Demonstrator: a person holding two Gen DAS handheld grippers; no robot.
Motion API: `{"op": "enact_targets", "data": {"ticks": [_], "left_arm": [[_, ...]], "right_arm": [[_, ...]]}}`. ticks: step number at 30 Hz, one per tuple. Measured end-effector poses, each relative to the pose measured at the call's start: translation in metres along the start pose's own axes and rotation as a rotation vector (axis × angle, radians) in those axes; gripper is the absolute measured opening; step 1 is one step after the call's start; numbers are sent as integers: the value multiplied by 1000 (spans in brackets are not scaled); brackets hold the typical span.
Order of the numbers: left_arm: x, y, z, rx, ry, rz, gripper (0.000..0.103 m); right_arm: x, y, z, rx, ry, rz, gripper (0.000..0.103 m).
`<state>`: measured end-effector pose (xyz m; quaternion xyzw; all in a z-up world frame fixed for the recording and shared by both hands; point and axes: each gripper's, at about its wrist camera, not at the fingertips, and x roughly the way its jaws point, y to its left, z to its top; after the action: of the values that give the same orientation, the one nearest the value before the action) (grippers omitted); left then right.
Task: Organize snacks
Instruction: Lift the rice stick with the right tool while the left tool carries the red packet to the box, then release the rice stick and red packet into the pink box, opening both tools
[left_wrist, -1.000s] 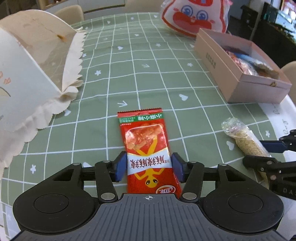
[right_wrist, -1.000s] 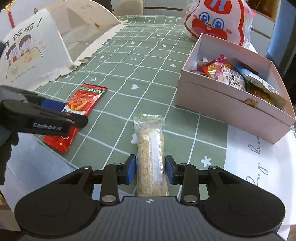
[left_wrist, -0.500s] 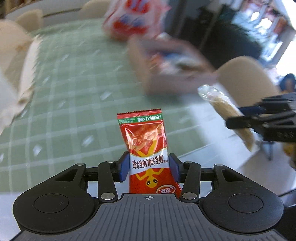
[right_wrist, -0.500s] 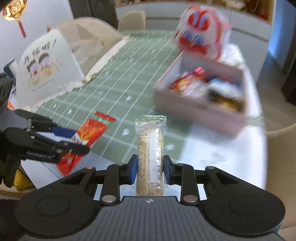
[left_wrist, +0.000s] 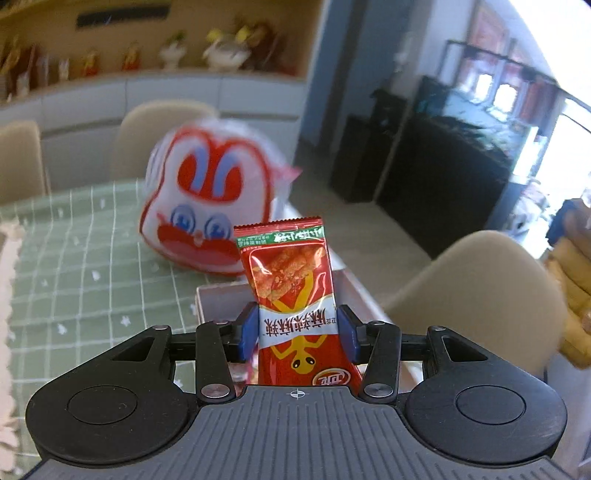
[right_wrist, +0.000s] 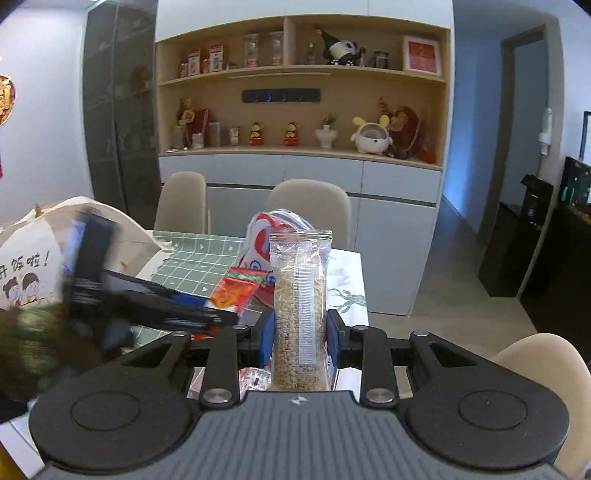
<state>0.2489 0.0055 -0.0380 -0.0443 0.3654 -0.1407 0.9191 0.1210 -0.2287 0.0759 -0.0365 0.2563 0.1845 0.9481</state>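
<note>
My left gripper (left_wrist: 297, 332) is shut on a red snack packet (left_wrist: 291, 291) that stands upright between its blue pads, lifted above the pink box (left_wrist: 218, 295), whose far wall shows just behind it. The right gripper (right_wrist: 299, 341) is shut on a clear bag of grain bar (right_wrist: 299, 310), also held upright and off the table. In the right wrist view the left gripper (right_wrist: 207, 314) comes in from the left, blurred, with the red packet (right_wrist: 238, 291) at its tip. Snack wrappers (right_wrist: 253, 380) in the box show under the right fingers.
A white and red rabbit-face bag (left_wrist: 210, 206) sits on the green checked tablecloth (left_wrist: 81, 273) beyond the box. A paper food cover (right_wrist: 33, 266) stands at the left. Beige chairs (left_wrist: 476, 295) ring the table; a shelf wall (right_wrist: 299, 96) is behind.
Both grippers closed on their packets and lifted them off the tablecloth, swinging up and over toward the pink box. The views tilted up from the tabletop to the room.
</note>
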Motion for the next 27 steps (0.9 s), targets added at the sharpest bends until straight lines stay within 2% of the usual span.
{"op": "enact_targets", "data": {"ticks": [2,4,5,7,11,15,18,22,24,26,27], "left_arm": [[38,13,-5,-40,81,-13,51],[69,23,-18,-89,168,-57,52],[78,28,-23,-102,184,-71,52],[79,35,-28,-112,159,-58,52],[41,48,-24,-204,45,-108,52],[-11,54,-21,-233,-45,-76,52],[-46,54,-36,-284,-71,-71,52],[-82,49,-71,-339,-62,-56,52],[-96,48,-84,-352,-48,-41,52],[-109,48,-94,-343,-39,-6,51],[-114,49,-98,-340,-38,12,51]], "right_arm": [[6,-4,-2,6,13,-20,29],[13,-9,-6,21,36,-31,29],[18,-12,-7,29,51,-35,29],[28,-17,-13,50,88,-44,29],[56,-20,-21,83,157,-29,29],[102,-16,-21,138,229,27,29],[151,-7,-22,184,295,65,29],[211,9,-31,236,366,93,29],[232,15,-34,246,367,100,32],[236,18,-34,250,370,81,52],[232,19,-33,250,355,87,56]]}}
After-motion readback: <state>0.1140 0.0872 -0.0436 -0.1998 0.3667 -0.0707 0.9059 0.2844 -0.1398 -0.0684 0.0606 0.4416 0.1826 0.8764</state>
